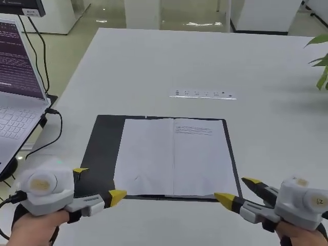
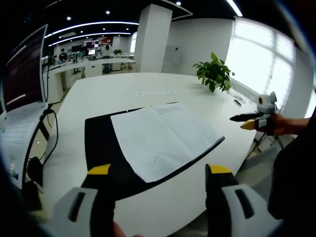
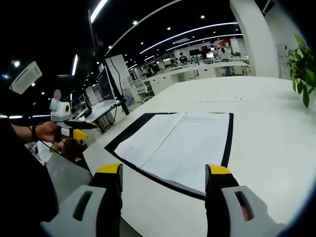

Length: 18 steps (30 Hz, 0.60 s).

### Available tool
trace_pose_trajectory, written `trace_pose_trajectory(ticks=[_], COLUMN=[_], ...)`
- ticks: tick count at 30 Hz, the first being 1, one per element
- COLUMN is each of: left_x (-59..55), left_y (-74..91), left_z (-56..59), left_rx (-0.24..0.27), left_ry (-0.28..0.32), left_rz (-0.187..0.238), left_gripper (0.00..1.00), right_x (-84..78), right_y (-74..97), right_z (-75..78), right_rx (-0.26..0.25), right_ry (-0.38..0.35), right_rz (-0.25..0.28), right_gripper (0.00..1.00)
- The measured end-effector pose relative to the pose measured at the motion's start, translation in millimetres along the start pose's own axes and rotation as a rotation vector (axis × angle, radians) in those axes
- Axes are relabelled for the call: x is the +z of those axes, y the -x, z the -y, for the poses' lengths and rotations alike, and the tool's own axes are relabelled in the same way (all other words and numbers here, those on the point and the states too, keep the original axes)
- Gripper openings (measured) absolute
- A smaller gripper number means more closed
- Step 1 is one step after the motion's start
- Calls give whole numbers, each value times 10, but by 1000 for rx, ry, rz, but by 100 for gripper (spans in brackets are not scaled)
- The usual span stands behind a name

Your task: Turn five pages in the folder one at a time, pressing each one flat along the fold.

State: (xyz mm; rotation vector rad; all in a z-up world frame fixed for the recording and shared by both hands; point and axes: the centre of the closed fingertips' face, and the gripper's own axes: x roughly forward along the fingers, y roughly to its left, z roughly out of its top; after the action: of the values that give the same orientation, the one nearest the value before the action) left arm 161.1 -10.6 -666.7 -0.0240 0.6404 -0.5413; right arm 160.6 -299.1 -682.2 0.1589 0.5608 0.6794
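Observation:
A black folder (image 1: 105, 148) lies open on the white table, with white pages (image 1: 171, 156) spread flat on both sides of a centre fold; the right page carries a few printed lines near its top. My left gripper (image 1: 97, 183) hovers off the folder's near left corner, open, with nothing between its yellow-tipped fingers. My right gripper (image 1: 237, 189) hovers off the near right corner, also open and empty. In the left gripper view the folder (image 2: 101, 143) lies ahead of the left gripper (image 2: 159, 170). The right gripper view has the folder (image 3: 123, 138) past the right gripper (image 3: 163, 169).
An open laptop (image 1: 15, 97) with a cable (image 1: 54, 130) sits at the left table edge. A white power strip (image 1: 204, 94) lies beyond the folder. A green plant (image 1: 320, 59) stands at the far right. White table (image 1: 169, 56) stretches behind the folder.

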Motion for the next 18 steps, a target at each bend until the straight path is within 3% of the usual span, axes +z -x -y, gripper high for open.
trace_pose_trajectory(ticks=[18], left_x=[53], left_y=[-149], left_z=[194], left_rx=[-42], left_ry=[-29], left_rz=[-15], left_gripper=[73], right_x=[-147], right_y=[157], right_z=[127], right_rx=[-42], right_ry=[-65], right_rz=[-15], right_gripper=[71])
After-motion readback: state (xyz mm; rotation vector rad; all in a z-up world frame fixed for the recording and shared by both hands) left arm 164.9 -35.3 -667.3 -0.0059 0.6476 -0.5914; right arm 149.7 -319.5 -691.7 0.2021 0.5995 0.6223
